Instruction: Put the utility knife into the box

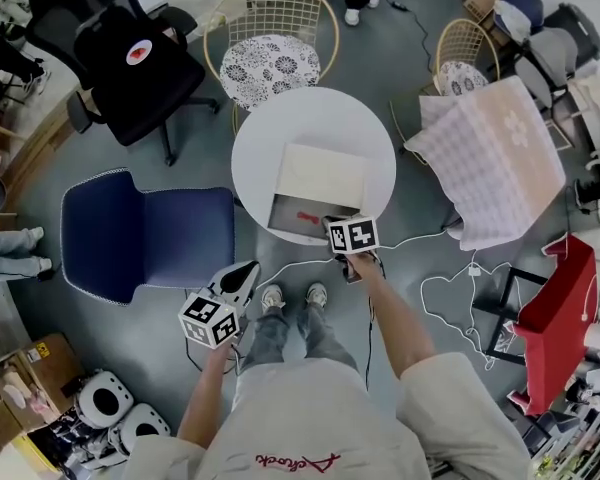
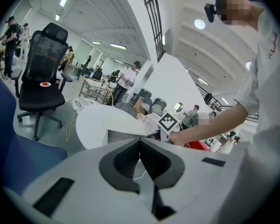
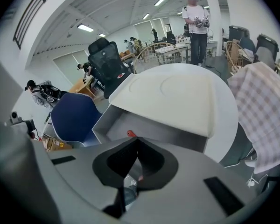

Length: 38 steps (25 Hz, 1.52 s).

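**A:** Where's the knife (image 1: pixel 307 215) lying?

**B:** Inside the open box (image 1: pixel 287 220), flat on its grey floor. That's just beyond the tips of the right tool (image 3: pixel 138 140) and slightly to their left. No pad touches it.

**A:** Which way does it run?

**B:** From the head view its long axis lies crosswise to the right tool's line. It's roughly parallel to the box edge nearest that tool, with a slight tilt. I can't tell which end carries the blade.

**A:** And how does it look?

**B:** Slim and red, small against the grey floor. In the right gripper view only a rounded red end peeks out past the tool's tips, and the tool's body covers the rest.

**A:** What are the tools doing?

**B:** The right one is clenched with nothing between its jaws. It's tipped down over the near edge of the box, whose pale lid is folded back on the far side. The left tool (image 2: pixel 140 139) is also clenched and empty. It hangs low beside the person's legs, off the round white worktop (image 1: pixel 270 138), with the box and knife well ahead of it and to its right.
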Motion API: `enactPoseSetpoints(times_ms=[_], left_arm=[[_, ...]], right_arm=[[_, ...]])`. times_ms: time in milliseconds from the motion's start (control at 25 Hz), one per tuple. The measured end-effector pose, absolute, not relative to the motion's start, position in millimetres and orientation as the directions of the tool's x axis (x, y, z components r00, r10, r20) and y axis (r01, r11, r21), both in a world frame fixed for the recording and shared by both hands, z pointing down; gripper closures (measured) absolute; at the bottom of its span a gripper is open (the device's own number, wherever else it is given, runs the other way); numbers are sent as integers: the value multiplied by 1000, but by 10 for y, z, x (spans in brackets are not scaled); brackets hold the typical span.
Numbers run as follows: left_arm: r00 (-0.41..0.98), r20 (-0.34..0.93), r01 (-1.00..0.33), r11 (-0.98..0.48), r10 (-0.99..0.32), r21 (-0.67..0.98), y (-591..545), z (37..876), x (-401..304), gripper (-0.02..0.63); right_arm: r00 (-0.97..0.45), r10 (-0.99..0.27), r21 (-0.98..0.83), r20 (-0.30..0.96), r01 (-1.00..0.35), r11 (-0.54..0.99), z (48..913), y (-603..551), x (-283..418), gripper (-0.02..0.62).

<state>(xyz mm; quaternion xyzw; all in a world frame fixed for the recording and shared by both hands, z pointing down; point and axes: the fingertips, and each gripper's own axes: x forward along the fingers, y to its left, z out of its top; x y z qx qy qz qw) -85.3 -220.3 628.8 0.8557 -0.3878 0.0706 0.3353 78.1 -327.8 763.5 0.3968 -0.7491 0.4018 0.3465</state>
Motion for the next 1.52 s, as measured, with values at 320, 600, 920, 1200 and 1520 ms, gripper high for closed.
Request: enactPoseSetpoints(times_ms=[320,600,920,1200,1520], left_arm=[[716,361,-689,-520,-597,505,-2208,6201,-831,595],[749,317,-658,-591,-582,467,-2330,5981,-763,595],[794,246,-605,-687,-555,403,-2468,5586,-605,595],[831,202,-556,-756,-519,344,-2555,5273,-490,595],[867,179,-498,-809,-465,314,-2438,5185,-412,595]], right_arm=[[-451,-406,-323,795,-881,346,7404,-3245,811,578],[-476,-566,-289,674,-874,391,6823,-3261,754,578],[-479,-707,-240,520,-876,417,6043,-2987,773,578],[-493,-764,-186,417,-869,459,5516,-2710,695,578],[-445,-830,-151,336,-895,419,5271,-2431,686,578]])
